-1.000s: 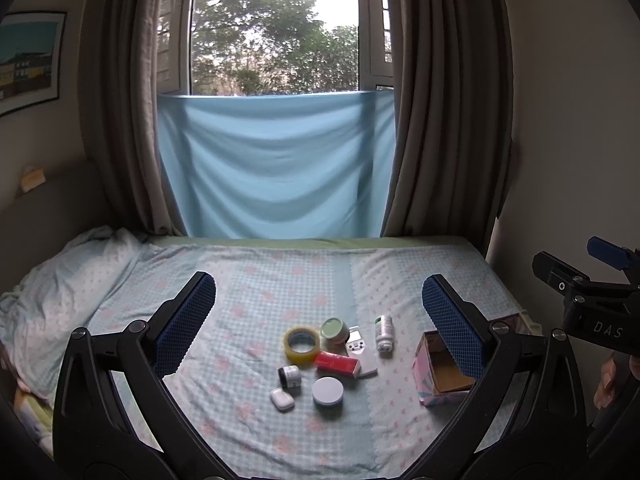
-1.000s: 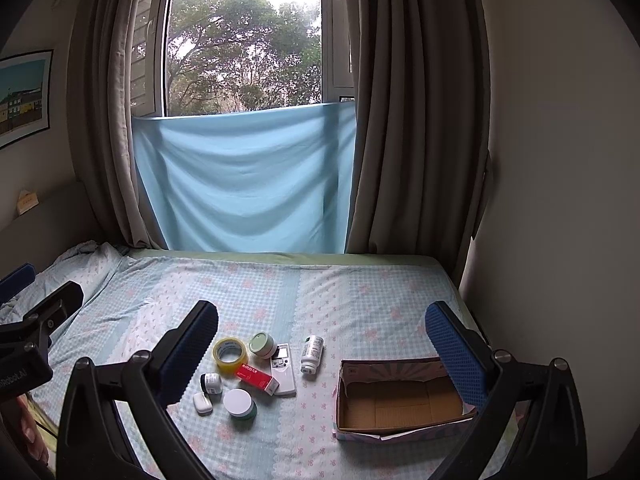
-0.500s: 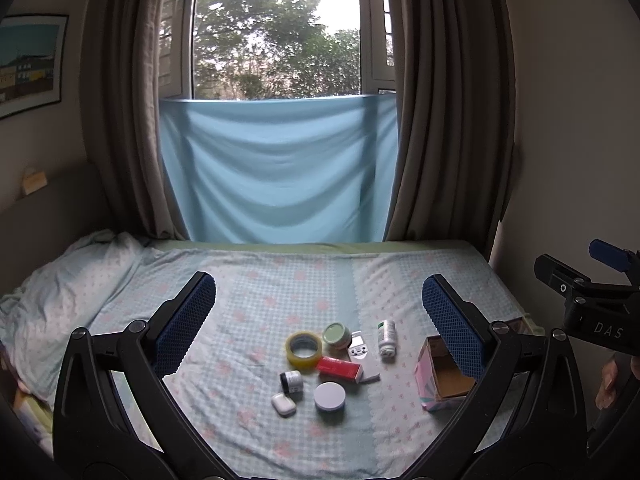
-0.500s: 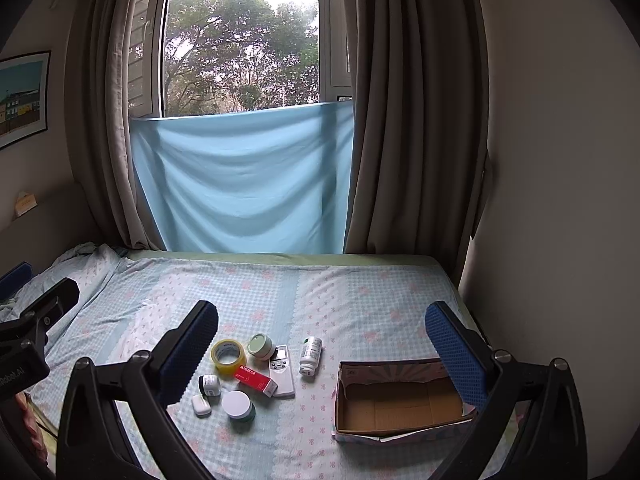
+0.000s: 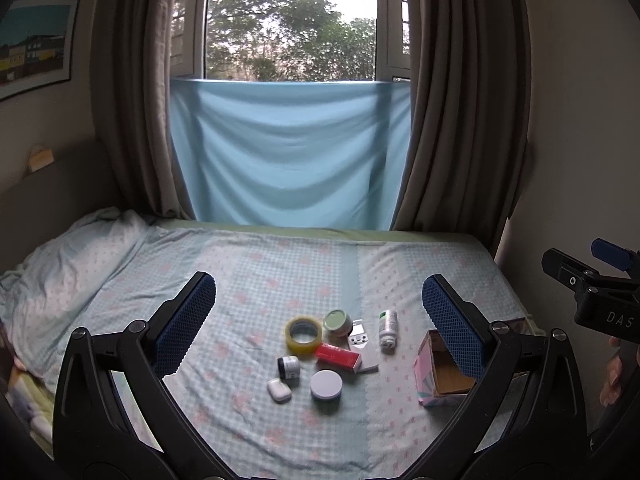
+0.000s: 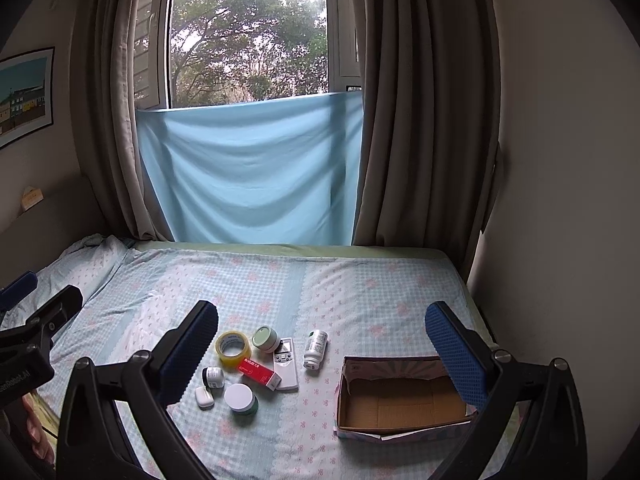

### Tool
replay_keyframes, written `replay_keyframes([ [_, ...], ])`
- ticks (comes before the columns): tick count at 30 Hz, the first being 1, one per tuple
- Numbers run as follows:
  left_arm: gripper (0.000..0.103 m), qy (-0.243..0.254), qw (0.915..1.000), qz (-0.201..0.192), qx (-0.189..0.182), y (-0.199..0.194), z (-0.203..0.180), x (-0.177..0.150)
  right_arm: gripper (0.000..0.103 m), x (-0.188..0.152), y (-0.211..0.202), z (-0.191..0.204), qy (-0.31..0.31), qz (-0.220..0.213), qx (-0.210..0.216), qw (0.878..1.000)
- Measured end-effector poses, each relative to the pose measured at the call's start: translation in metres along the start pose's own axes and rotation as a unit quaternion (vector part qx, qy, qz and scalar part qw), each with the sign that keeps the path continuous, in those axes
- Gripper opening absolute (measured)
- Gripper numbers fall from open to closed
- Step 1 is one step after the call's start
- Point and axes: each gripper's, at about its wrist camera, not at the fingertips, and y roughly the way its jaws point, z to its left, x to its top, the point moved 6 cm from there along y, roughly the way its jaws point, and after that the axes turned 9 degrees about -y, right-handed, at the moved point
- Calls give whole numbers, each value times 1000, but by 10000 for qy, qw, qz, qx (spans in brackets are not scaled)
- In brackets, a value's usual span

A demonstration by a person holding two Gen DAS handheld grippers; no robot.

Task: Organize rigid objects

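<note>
From the left wrist view, the left gripper (image 5: 318, 316) hangs above the bed (image 5: 256, 264) with its blue-padded fingers (image 5: 185, 322) spread wide and nothing between them. Below lies a cluster: a roll of yellow tape (image 5: 303, 334), a green-lidded jar (image 5: 337, 321), a red box (image 5: 337, 356) resting partly on a white remote (image 5: 362, 347), a white bottle (image 5: 388, 328) on its side, a small dark jar (image 5: 289, 367), a white earbud case (image 5: 279, 390) and a white-lidded tub (image 5: 326, 385). The open cardboard box (image 5: 440, 372) sits to the right of them, apart. From the right wrist view, the right gripper (image 6: 322, 340) is likewise wide apart and holds nothing; the cardboard box (image 6: 400, 400) lies beneath its right finger, and the tape (image 6: 233, 349), bottle (image 6: 315, 349) and red box (image 6: 259, 374) lie on the sheet left of the box.
</note>
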Motion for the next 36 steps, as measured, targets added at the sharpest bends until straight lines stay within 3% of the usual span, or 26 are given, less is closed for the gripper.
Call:
replay_keyframes([
  [10,103,-280,9934,1034,416,66,37,-60,103,-24,69,16,-301,256,704,9967],
  [20,103,-287,9778,2026,455,180,86,-103,103,-54,163,61,-896,880,1207,9847],
  [30,103,651,9555,2876,-46,349,105,-153,103,-111,286,114,-1846,1568,1686,9555],
  [36,103,1562,9268,3392,-392,428,104,-202,103,-158,348,138,-2690,1917,1921,9241],
])
